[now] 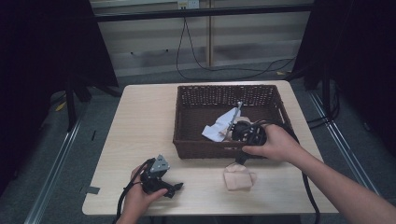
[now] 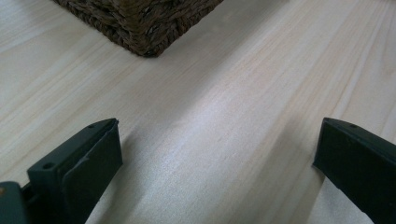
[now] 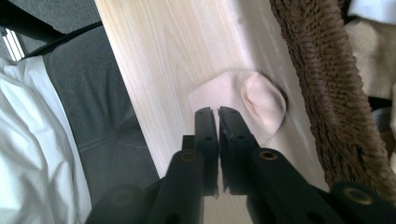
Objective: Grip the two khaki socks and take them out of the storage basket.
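Two tongs work a pale wooden desk. At the left, the left tongs rest low near the front edge, jaws spread wide over bare wood. Centre, a dark wicker basket holds a white cloth. At the right, the right tongs, jaws pressed together and empty, hover above a beige sock lying just beside the basket's front wall.

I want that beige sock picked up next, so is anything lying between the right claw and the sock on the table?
Nothing visible does. The right claw hangs shut just above the beige sock, which lies on bare table beside the basket's near wall.
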Demonstrator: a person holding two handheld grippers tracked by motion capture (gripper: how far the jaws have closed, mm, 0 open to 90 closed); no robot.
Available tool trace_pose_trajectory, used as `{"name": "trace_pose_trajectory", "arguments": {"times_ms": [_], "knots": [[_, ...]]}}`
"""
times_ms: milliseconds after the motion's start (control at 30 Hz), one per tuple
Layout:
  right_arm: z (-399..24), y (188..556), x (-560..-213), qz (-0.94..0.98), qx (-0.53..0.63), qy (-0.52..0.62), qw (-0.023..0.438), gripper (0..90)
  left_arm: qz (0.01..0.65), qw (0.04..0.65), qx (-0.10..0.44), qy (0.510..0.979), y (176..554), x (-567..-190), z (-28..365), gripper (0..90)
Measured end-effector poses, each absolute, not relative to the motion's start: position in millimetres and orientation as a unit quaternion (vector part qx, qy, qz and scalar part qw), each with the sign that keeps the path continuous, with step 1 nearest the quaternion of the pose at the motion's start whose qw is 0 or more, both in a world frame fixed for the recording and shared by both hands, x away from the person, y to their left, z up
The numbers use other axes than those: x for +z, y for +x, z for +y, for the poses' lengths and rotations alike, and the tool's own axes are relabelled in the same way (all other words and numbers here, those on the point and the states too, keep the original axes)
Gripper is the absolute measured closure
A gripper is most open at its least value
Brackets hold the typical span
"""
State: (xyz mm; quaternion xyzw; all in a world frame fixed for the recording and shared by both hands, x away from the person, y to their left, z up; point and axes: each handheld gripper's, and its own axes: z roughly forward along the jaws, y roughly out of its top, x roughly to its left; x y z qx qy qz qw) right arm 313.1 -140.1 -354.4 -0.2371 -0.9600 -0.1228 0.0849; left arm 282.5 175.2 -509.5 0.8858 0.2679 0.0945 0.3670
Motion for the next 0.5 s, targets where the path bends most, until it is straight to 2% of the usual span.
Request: {"name": "trace_pose_trajectory", "arguments": {"times_ms": [67, 100, 133, 167, 200, 233, 267, 300, 500], "knots": [[-139.8, 313.1, -354.3, -0.959, -0.126, -0.239, 0.085, 79.1, 0.268, 0.367, 0.095, 0.886, 282.6, -509.5, 175.2, 0.3], [-139.8, 313.1, -354.3, -0.959, -0.126, -0.239, 0.085, 79.1, 0.268, 0.367, 0.095, 0.886, 282.6, -509.5, 175.2, 0.2], [-140.9, 313.5, -349.7, -0.957, -0.135, -0.242, 0.087, 70.6, 0.268, 0.367, 0.094, 0.886, 282.5, -509.5, 175.2, 0.2], [-140.9, 313.5, -349.7, -0.957, -0.135, -0.242, 0.087, 70.6, 0.268, 0.367, 0.094, 0.886, 282.5, -509.5, 175.2, 0.2], [-143.0, 315.0, -342.9, -0.956, -0.142, -0.242, 0.083, 63.8, 0.267, 0.367, 0.095, 0.886, 282.7, -509.5, 175.2, 0.2], [-143.0, 315.0, -342.9, -0.956, -0.142, -0.242, 0.083, 63.8, 0.267, 0.367, 0.095, 0.886, 282.7, -509.5, 175.2, 0.2], [-146.2, 318.1, -335.8, -0.954, -0.154, -0.247, 0.075, 54.2, 0.267, 0.367, 0.095, 0.886, 282.7, -509.5, 175.2, 0.2], [-146.2, 318.1, -335.8, -0.954, -0.154, -0.247, 0.075, 54.2, 0.266, 0.367, 0.096, 0.886, 282.9, -509.5, 175.3, 0.2], [-155.3, 334.9, -320.3, -0.948, -0.158, -0.269, 0.058, 41.0, 0.266, 0.367, 0.096, 0.886, 282.9, -509.5, 175.3, 0.2]]}}
